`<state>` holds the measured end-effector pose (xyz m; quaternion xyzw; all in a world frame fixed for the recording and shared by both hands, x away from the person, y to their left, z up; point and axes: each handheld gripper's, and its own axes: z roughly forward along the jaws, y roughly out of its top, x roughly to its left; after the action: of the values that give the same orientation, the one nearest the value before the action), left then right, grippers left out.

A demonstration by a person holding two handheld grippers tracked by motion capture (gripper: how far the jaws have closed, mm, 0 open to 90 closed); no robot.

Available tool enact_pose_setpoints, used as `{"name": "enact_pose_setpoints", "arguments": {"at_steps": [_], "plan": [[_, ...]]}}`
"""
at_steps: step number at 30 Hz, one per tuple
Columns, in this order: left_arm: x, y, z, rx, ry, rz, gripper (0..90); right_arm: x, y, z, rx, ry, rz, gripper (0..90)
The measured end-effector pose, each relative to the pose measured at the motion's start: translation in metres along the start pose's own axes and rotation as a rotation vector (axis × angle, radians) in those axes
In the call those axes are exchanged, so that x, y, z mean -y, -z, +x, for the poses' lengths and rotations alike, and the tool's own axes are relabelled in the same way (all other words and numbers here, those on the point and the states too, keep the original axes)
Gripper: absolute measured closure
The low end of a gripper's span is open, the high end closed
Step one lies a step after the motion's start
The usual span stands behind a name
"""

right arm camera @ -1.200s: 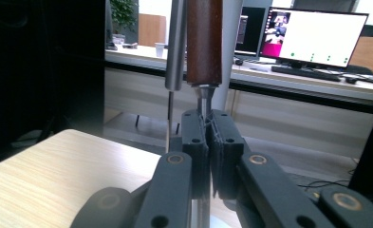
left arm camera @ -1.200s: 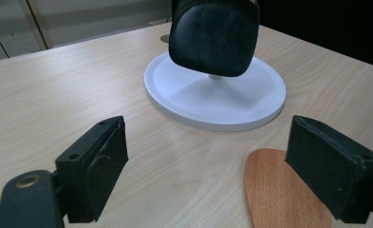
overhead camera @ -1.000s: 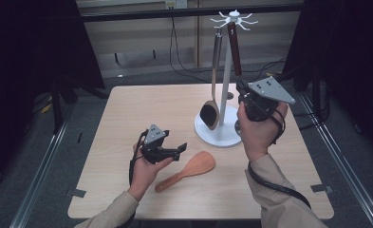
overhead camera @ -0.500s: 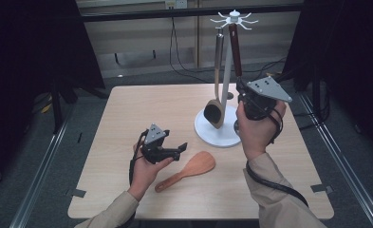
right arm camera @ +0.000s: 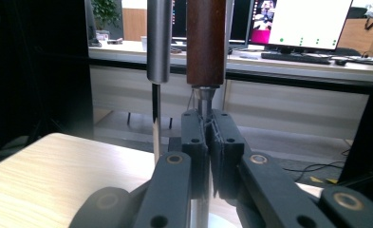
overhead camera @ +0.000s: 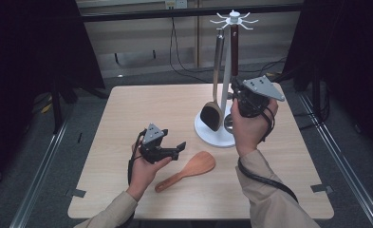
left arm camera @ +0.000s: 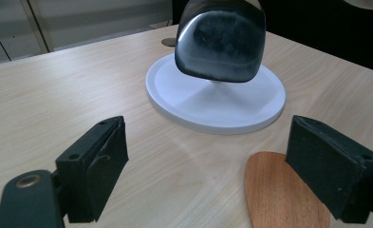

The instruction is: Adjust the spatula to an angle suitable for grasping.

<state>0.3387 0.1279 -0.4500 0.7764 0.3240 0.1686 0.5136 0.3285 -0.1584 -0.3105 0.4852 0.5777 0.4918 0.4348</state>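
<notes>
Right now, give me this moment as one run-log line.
left gripper: open, above table beside wooden spatula | right gripper: shut on hanging utensil's metal shank | black spatula: hanging on rack

A light wooden table (overhead camera: 151, 109) stands on a grey floor (overhead camera: 56, 190). Black cables (overhead camera: 174, 47) hang at the far wall. Dark curtains (overhead camera: 27, 57) close the left and right sides. Far behind, a long desk (right arm camera: 279, 66) carries a bright monitor (right arm camera: 312, 23), and a green plant (right arm camera: 103, 12) stands at its left.

Wooden spatula (overhead camera: 189, 170) flat on table; black spatula (overhead camera: 212, 115) hanging from rack (overhead camera: 231, 71)
</notes>
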Motion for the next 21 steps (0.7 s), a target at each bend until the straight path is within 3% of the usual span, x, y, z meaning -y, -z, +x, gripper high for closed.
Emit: {"name": "enact_pose_setpoints", "arguments": {"at_steps": [8,21], "plan": [[-0.001,0.002,0.001,0.000,0.001,-0.012,13.8,0.003,-0.009,0.001,-0.007,-0.033,-0.012,86.0],[-0.001,0.002,0.001,-0.004,-0.004,-0.009,13.8,0.005,-0.010,-0.003,-0.019,-0.031,-0.066,83.8]]}}
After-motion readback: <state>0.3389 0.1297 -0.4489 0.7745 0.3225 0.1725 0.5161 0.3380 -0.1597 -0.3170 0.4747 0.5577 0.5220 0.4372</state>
